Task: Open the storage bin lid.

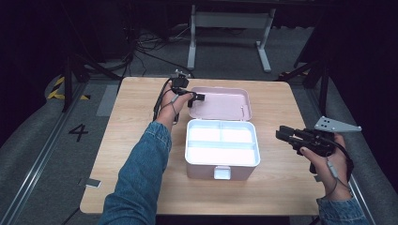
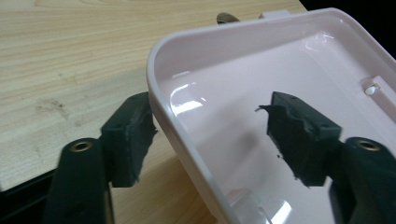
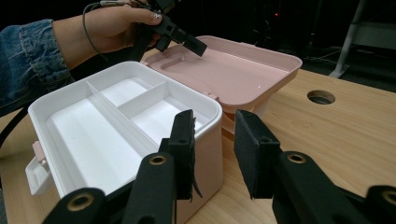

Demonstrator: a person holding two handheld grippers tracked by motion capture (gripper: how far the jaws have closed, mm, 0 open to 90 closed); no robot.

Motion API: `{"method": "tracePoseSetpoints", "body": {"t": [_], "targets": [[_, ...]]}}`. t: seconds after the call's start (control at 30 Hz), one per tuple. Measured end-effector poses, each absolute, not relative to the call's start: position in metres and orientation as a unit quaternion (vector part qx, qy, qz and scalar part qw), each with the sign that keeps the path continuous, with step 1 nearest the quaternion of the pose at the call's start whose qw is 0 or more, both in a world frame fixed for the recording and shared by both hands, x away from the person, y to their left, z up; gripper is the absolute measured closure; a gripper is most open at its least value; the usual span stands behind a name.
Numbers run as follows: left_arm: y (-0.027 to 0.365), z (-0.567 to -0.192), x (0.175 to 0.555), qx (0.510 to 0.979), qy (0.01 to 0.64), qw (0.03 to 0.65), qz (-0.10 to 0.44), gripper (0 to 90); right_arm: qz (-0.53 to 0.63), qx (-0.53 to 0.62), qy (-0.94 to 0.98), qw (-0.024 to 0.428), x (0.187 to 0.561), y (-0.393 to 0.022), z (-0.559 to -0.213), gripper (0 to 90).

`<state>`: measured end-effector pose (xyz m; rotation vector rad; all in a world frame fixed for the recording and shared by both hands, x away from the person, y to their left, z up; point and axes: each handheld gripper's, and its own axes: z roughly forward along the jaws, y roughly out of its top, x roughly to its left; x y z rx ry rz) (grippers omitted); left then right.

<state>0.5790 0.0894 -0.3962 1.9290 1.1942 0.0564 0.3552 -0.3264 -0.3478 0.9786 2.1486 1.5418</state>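
At the middle of the light wooden bench (image 1: pixel 141 187), a pale pink plastic storage box (image 1: pixel 220 172) with a white clasp on its front stands open, its white inner tray (image 1: pixel 221 143) split into two small compartments at the back and one long compartment in front. Its pink hinged lid (image 1: pixel 225 104) lies folded back flat toward the bench's far edge, hollow side up. The left gripper (image 1: pixel 193 97), held in a hand in a blue denim sleeve (image 1: pixel 141 168), reaches the lid's left corner; its jaws stand apart and straddle the lid's rounded rim, one pad outside over the wood, the other inside over the glossy pink surface, neither clearly pressing the plastic. The left gripper view shows that straddle up close around the lid's rim (image 2: pixel 161 107), along with a small moulded stub on the lid's inner face, detail lost from above. The right gripper (image 1: pixel 287 136) hovers near the bench's right edge, just beside the box, jaws parted on nothing. The right gripper view, looking between those jaws (image 3: pixel 212 149), takes in the tray's dividers, the box's right wall, the hinge side of the lid and a round hole in the benchtop (image 3: pixel 321 97).
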Motion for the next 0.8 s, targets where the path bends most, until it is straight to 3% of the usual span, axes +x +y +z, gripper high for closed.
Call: {"method": "tracePoseSetpoints", "body": {"t": [0.07,0.47,0.8], "targets": [[0.091,-0.393,0.577,0.764,0.475,0.435,0.040,26.5,0.542,0.341,0.752,0.160,0.357,-0.325,-0.348,67.1],[0.102,-0.348,0.542,0.765,0.419,0.482,0.077,25.5,0.545,0.326,0.756,0.160,0.373,-0.313,-0.346,60.0],[0.123,-0.306,0.481,0.772,0.378,0.497,0.117,25.7,0.546,0.332,0.753,0.156,0.391,-0.313,-0.342,53.0]]}}
